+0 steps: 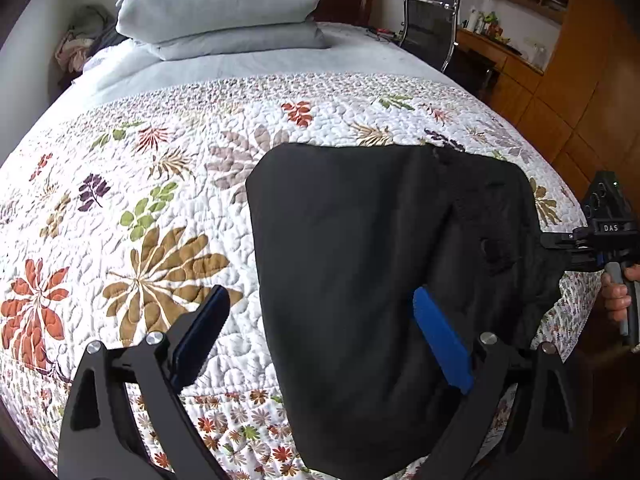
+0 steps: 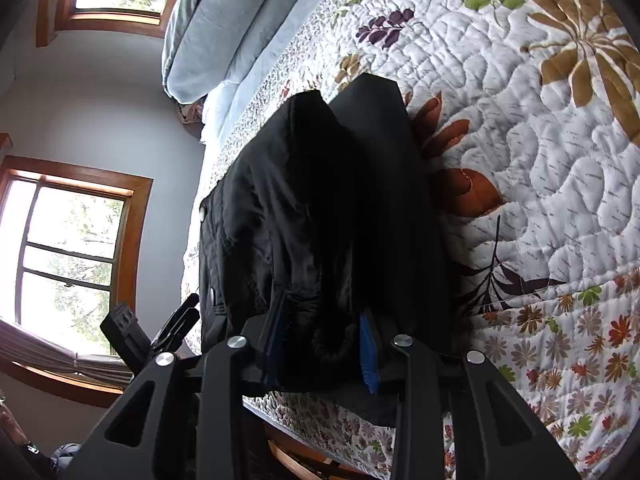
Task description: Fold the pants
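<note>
The soft black pants point(image 1: 360, 272) lie folded on the bumpy flowered quilt point(image 1: 140, 208). The left gripper point(image 1: 320, 316) is spread wide above them. The right gripper point(image 2: 324, 344) pinches a thick bunch of their cloth.

Left wrist view: from the near edge of the bed, facing along the quilt point(image 1: 160, 208) toward the far pillows point(image 1: 224, 12); close above the black pants point(image 1: 340, 280).
Right wrist view: rolled sideways, very close against the pants point(image 2: 320, 208), windows point(image 2: 68, 240) beyond.
Shared: pants, quilt point(image 2: 540, 160), pillows point(image 2: 212, 28).
</note>
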`<state>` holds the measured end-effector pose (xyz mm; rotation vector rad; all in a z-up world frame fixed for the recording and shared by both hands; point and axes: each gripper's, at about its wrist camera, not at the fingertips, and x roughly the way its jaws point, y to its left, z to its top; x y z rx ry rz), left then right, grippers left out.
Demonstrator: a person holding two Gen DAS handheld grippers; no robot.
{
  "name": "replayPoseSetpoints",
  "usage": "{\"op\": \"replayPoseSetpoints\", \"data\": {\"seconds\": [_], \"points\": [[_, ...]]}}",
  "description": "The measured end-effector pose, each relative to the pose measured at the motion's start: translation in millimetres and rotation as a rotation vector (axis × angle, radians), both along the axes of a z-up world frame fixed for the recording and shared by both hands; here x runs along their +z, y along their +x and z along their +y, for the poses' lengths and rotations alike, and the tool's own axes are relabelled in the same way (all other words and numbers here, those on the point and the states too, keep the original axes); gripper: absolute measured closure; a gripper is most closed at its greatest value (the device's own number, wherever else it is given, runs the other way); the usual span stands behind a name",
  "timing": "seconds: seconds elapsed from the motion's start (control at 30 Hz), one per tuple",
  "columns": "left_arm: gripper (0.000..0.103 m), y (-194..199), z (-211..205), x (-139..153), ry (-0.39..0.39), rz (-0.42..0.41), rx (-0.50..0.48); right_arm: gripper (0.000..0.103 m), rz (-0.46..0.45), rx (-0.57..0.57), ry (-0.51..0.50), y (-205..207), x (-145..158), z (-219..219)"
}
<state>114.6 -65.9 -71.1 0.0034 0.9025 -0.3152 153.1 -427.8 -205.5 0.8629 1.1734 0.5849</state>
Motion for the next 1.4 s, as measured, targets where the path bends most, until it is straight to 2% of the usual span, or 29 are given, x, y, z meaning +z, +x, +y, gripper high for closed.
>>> {"op": "replayPoseSetpoints", "data": {"seconds": [0.23,0.33,0.4,0.53,0.7,0.8,0.83,0.87,0.9,0.93,0.97,1.03,1.07,1.13,1.27,1.4], "points": [[0.008,-4,-3,14,0.009,-0.013,0.008,0.055,-0.018,0.016,-0.059,-9,19,3],[0.007,-5,-3,16,0.002,-0.009,0.014,0.055,-0.024,0.027,-0.086,-15,25,8],[0.007,-6,-4,17,0.002,-0.006,0.022,0.061,-0.034,0.030,-0.112,-16,26,11],[0.007,-9,-8,23,0.024,-0.020,0.021,0.064,-0.049,0.032,-0.129,-20,28,14],[0.006,-11,-11,29,0.021,-0.031,0.019,0.064,-0.016,0.016,-0.086,-18,14,10],[0.005,-9,-11,27,0.046,-0.025,0.030,0.060,-0.022,0.018,-0.074,-18,16,9],[0.004,-8,-11,25,0.058,-0.019,0.037,0.054,-0.026,0.017,-0.082,-18,19,8],[0.003,-7,-9,23,0.069,-0.010,0.049,0.044,-0.036,0.015,-0.090,-19,22,5],[0.003,-5,-5,21,0.076,0.002,0.066,0.037,-0.060,0.007,-0.118,-20,30,2],[0.003,-3,-1,18,0.078,0.017,0.083,0.024,-0.081,-0.004,-0.159,-21,37,0],[0.003,-2,3,16,0.076,0.028,0.096,0.017,-0.104,-0.014,-0.210,-22,45,-3],[0.003,1,14,10,0.066,0.058,0.132,0.014,-0.161,-0.029,-0.306,-25,63,-10],[0.003,3,22,7,0.056,0.078,0.155,0.010,-0.174,-0.034,-0.320,-25,68,-13],[0.003,6,34,0,0.021,0.121,0.181,0.008,-0.181,-0.032,-0.320,-25,72,-19],[0.003,8,55,-16,-0.063,0.214,0.205,0.007,-0.137,-0.014,-0.227,-18,61,-29],[0.003,11,62,-27,-0.112,0.272,0.191,0.007,-0.088,-0.007,-0.134,-13,40,-28]]}}
